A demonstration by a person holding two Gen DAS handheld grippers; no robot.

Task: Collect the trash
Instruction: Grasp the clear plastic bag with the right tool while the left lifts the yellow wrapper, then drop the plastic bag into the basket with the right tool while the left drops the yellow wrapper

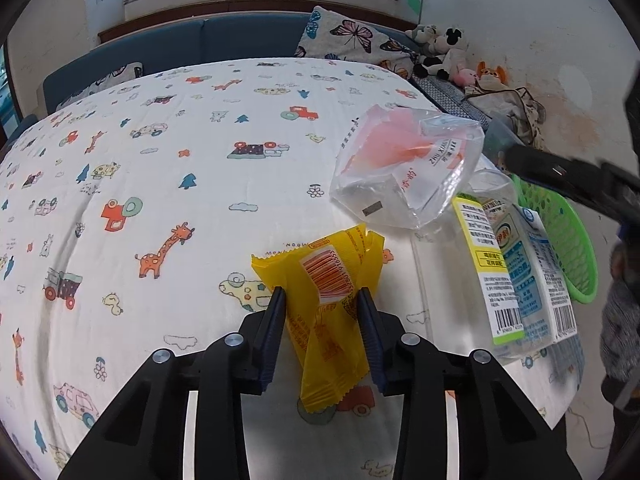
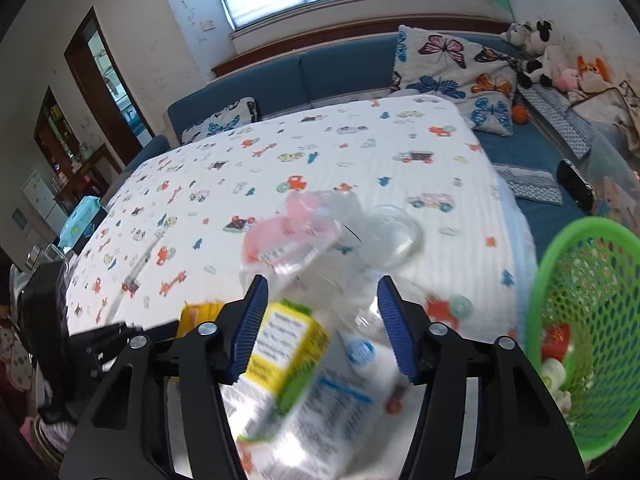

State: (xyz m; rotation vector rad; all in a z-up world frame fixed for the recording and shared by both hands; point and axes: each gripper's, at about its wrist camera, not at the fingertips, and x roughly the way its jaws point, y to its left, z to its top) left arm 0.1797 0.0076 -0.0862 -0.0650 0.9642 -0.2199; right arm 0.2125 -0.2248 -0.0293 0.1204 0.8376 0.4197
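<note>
A yellow snack wrapper (image 1: 332,312) lies on the patterned tablecloth (image 1: 160,184) between the fingers of my left gripper (image 1: 322,300), whose jaws stand close to its sides. A clear plastic bag with pink print (image 1: 404,168) and a carton inside clear packaging (image 1: 516,264) lie to the right. My right gripper (image 2: 322,292) is open above the carton (image 2: 288,360) and the clear bag (image 2: 304,232); the view is blurred. A green basket (image 2: 588,320) holding some trash stands at the right; it also shows in the left wrist view (image 1: 560,224).
A clear plastic cup (image 2: 392,232) lies on the table beyond the bag. A blue sofa (image 2: 320,72) with butterfly cushions and soft toys (image 2: 540,52) runs behind the table. A wet-wipe pack (image 2: 80,224) sits at the far left edge.
</note>
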